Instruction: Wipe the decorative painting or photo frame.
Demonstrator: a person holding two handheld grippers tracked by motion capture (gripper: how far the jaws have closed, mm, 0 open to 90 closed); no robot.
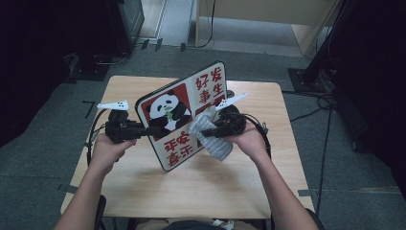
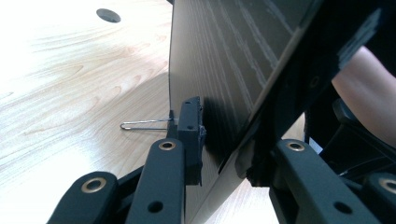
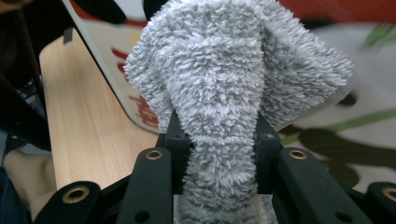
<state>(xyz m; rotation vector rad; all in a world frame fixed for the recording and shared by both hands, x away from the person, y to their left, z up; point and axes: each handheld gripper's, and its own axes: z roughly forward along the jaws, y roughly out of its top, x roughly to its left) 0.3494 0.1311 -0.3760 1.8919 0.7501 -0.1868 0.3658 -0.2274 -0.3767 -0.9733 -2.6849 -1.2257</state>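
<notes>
A white and red board (image 1: 186,112) with a panda picture and red characters stands tilted above the wooden table (image 1: 206,191). My left gripper (image 1: 146,129) is shut on its left edge; in the left gripper view the jaws (image 2: 226,154) clamp the dark back of the board (image 2: 224,60). My right gripper (image 1: 203,133) is shut on a fluffy grey cloth (image 1: 215,146), which lies against the board's printed face. The cloth (image 3: 224,84) bulges out from between the right gripper's (image 3: 219,140) pads, with the board (image 3: 135,107) just behind it.
A thin wire loop (image 2: 144,123) sticks out beside the board's back, over the table (image 2: 70,93), which has a round hole (image 2: 108,15) near its far end. Dark equipment (image 1: 119,24), cables (image 1: 316,103) and a stand base (image 1: 306,79) surround the table on the floor.
</notes>
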